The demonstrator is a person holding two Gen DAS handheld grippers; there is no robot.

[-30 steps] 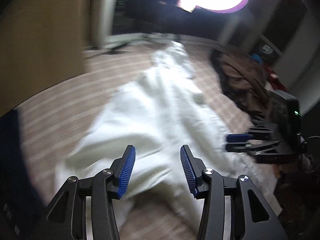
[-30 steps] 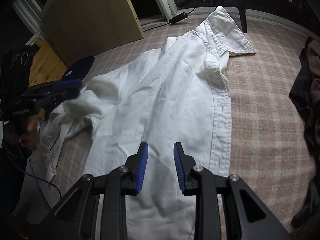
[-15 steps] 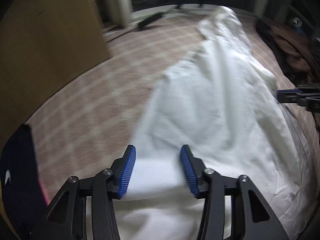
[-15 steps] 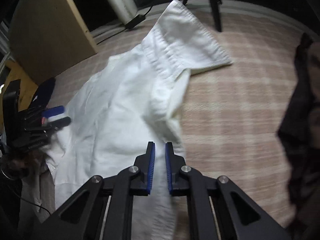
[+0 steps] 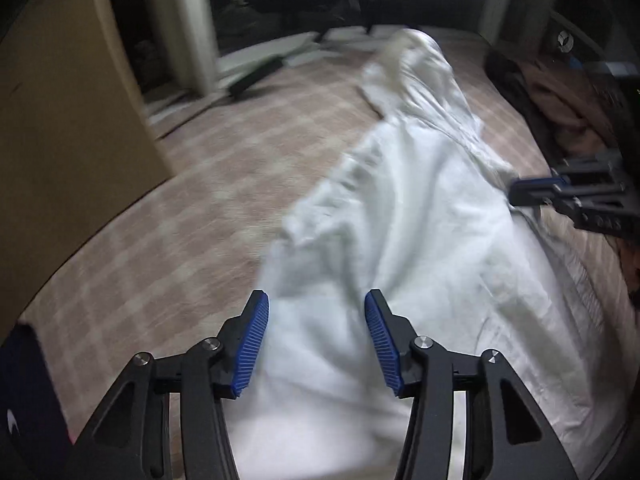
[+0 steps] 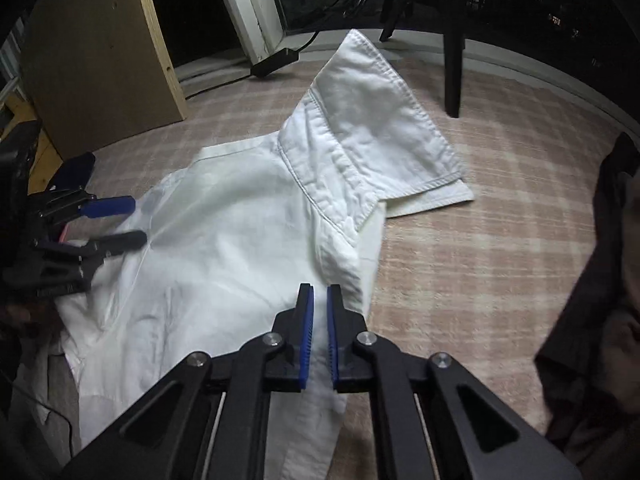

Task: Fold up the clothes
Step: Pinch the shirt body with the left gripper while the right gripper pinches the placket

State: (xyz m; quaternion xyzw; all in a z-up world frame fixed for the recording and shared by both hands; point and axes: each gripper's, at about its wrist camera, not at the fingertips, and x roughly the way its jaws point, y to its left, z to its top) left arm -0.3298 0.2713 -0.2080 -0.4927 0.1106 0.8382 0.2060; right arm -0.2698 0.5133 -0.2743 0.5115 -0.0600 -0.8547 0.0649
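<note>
A white short-sleeved shirt (image 6: 224, 240) lies spread on the checked pink carpet (image 6: 480, 240), one sleeve (image 6: 380, 132) pointing to the far side. My right gripper (image 6: 318, 320) is shut on the shirt's front edge, with a strip of white cloth between the blue pads. From the left wrist it shows as a dark shape (image 5: 532, 190) at the shirt's right border. My left gripper (image 5: 316, 340) hovers open over the near end of the shirt (image 5: 400, 220), nothing between its fingers. The right wrist view shows it (image 6: 120, 220) at the shirt's left side.
A heap of brown clothing (image 6: 608, 280) lies at the right on the carpet. A wooden board (image 6: 92, 52) leans at the back left. A black chair leg (image 6: 452, 60) and a black power brick (image 6: 274, 62) stand beyond the shirt. A dark blue item (image 5: 24, 392) sits near left.
My right gripper has closed from open onto the shirt's front edge and pulled it up into a ridge. My left gripper swung down and left over the shirt's end, staying open.
</note>
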